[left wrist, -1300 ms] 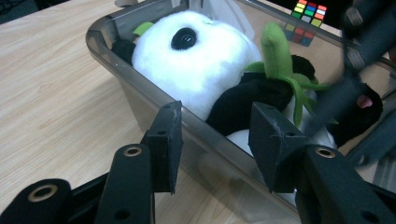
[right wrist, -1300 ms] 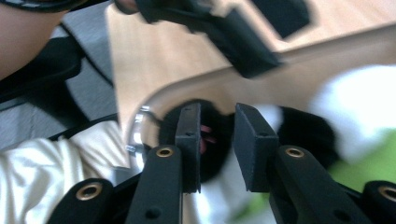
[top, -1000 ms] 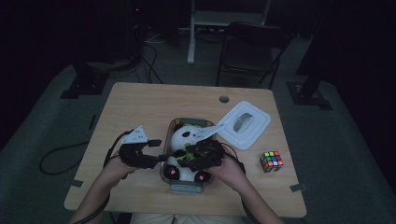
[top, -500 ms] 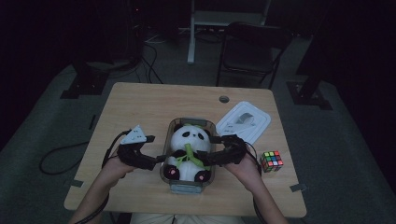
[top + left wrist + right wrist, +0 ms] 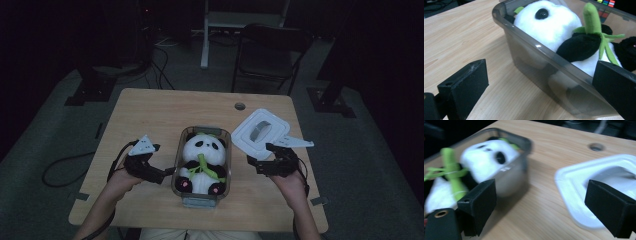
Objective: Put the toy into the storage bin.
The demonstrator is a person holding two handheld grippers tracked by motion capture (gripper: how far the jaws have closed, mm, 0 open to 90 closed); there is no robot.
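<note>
Resting place: one panda plush (image 5: 201, 162) lay on its back inside the one clear bin (image 5: 226, 170) at the table's (image 5: 165, 110) middle.
Left gripper: the left gripper (image 5: 167, 172) sat just beside the bin's left wall, jaws spread after just opening, nothing between them.
Right gripper: the right gripper (image 5: 254, 161) hung between bin and lid, jaws likewise just opened wide and empty.
Lid: one white lid (image 5: 260, 132) lay flat to the bin's right, near the right gripper.
Risk: the plush's green stalk (image 5: 592, 18) rose above the rim, so a lid pressed down would likely catch and sit crooked.
Second risk: a one-sided pinch on the lid's edge could tip it.
Count: two grippers, one chair (image 5: 267, 55).
</note>
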